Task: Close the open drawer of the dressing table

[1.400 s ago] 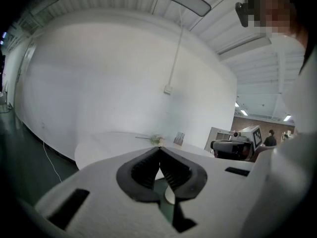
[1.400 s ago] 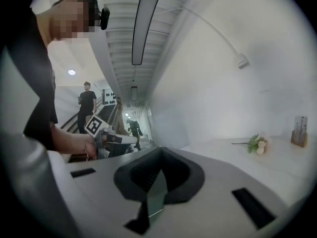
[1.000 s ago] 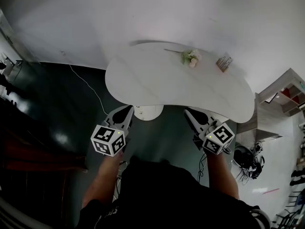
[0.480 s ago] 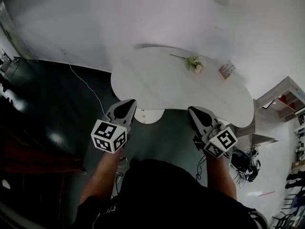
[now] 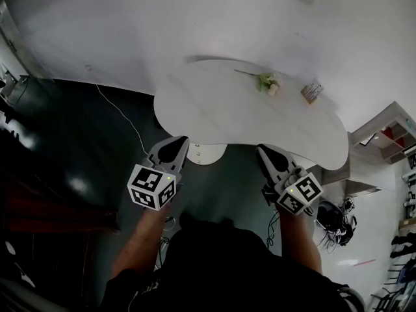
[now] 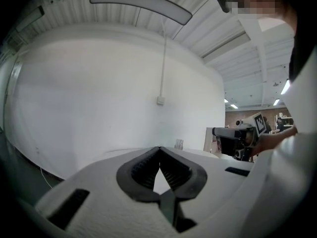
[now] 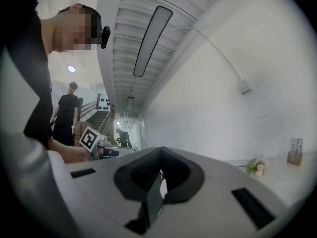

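Hovering before table: left gripper, jaws together, empty; right gripper, likewise closed on nothing. Drawer between them, protruding slightly under tabletop edge. Closing judged nearly done; last push remaining.

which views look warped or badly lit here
Head view: the fisheye bends the wall, the corners go black, the floor at left is dim, and the white table stands out bright. Left gripper view: round black border, bulging wall. Right gripper view: the ceiling light curves, with the same black border.
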The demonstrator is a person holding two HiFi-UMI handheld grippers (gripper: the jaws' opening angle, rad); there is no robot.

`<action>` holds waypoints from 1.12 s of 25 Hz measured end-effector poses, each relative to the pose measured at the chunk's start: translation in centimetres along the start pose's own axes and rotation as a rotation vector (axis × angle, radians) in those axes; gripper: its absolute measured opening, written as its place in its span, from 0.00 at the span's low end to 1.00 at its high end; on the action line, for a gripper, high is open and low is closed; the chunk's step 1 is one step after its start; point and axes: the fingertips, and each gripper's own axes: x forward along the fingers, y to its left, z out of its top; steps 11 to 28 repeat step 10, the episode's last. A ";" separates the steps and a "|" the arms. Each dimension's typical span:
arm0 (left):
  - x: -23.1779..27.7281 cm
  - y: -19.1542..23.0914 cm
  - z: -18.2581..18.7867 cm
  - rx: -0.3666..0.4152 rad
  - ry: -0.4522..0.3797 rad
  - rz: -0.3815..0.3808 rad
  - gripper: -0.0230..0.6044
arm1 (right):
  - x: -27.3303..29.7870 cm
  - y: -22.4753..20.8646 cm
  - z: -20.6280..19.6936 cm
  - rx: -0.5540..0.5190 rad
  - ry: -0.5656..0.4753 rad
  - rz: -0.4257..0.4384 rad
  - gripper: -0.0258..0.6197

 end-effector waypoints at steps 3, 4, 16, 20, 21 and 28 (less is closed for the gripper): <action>-0.4 -0.6 -0.8 -0.039 0.009 0.010 0.05 | -1.0 -0.2 -0.8 0.010 0.009 -0.001 0.04; -0.5 -0.7 -1.0 -0.048 0.011 0.014 0.05 | -1.2 -0.3 -1.0 0.010 0.012 -0.005 0.04; -0.6 -1.8 -1.9 -0.069 0.023 0.041 0.05 | -3.0 -1.7 -1.9 0.024 0.013 -0.031 0.04; -0.6 -1.8 -1.9 -0.069 0.023 0.041 0.05 | -3.0 -1.7 -1.9 0.024 0.013 -0.031 0.04; -0.6 -1.8 -1.9 -0.069 0.023 0.041 0.05 | -3.0 -1.7 -1.9 0.024 0.013 -0.031 0.04; -0.6 -1.8 -1.9 -0.069 0.023 0.041 0.05 | -3.0 -1.7 -1.9 0.024 0.013 -0.031 0.04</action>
